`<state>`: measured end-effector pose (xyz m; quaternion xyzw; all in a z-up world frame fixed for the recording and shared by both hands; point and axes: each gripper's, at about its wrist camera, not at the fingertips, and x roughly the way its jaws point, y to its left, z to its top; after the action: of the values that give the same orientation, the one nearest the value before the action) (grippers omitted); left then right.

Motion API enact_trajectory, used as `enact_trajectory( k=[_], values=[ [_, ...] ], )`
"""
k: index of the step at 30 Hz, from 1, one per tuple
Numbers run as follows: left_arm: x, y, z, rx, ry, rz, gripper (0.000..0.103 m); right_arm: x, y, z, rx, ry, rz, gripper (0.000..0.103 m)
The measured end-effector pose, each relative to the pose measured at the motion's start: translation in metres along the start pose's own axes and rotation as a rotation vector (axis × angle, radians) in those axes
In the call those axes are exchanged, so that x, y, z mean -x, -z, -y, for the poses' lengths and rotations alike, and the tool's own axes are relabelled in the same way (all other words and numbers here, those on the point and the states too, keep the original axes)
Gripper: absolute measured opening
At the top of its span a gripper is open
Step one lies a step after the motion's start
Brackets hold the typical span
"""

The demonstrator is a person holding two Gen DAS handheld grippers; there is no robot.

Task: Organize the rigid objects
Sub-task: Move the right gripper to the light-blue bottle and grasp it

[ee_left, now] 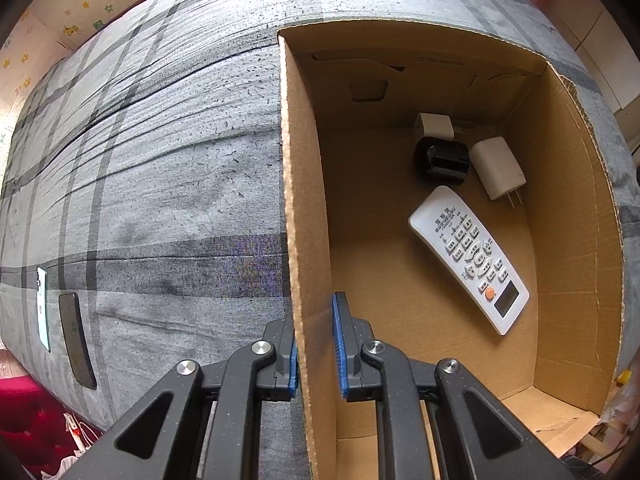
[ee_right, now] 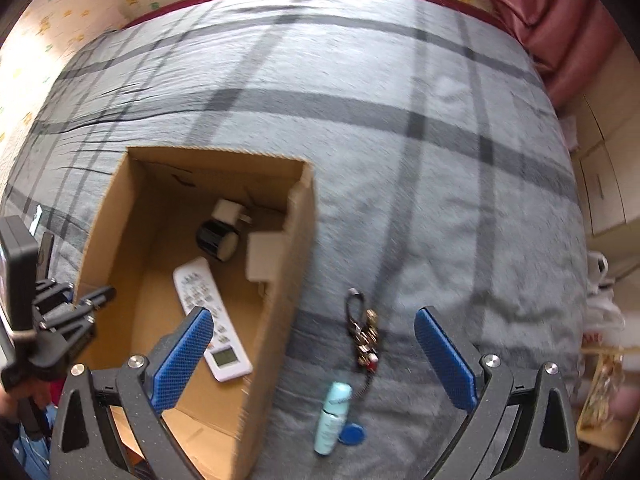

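R gripper (ee_right: 314, 360), blue pads spread wide & empty, hangs right over the metal key bunch (ee_right: 363, 336) on the grey plaid bedsheet (ee_right: 400, 140) beside the brown cardboard box (ee_right: 276, 320), long axis running away from it, pale-blue tube (ee_right: 333, 418) nearer; L gripper (ee_left: 316, 352) is clamped on the box wall.

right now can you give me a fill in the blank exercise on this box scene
1. The left gripper is shut on the ____ of the cardboard box.
2. The white remote control lies ____ the box.
3. The right gripper is ____ and holds nothing.
4. The key bunch lies on the bedspread, ____ the box.

Missing words: wall; inside; open; outside
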<state>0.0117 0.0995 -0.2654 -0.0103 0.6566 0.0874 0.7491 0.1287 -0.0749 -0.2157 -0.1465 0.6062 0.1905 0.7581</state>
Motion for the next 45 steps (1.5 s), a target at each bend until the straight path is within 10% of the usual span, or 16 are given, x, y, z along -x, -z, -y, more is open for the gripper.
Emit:
enact_trajectory(
  k=[45],
  values=[
    [0.000, 0.002, 0.000, -0.011, -0.009, 0.013, 0.015, -0.106, 0.122, 0.036, -0.038, 0.053, -0.265, 0.095]
  ],
)
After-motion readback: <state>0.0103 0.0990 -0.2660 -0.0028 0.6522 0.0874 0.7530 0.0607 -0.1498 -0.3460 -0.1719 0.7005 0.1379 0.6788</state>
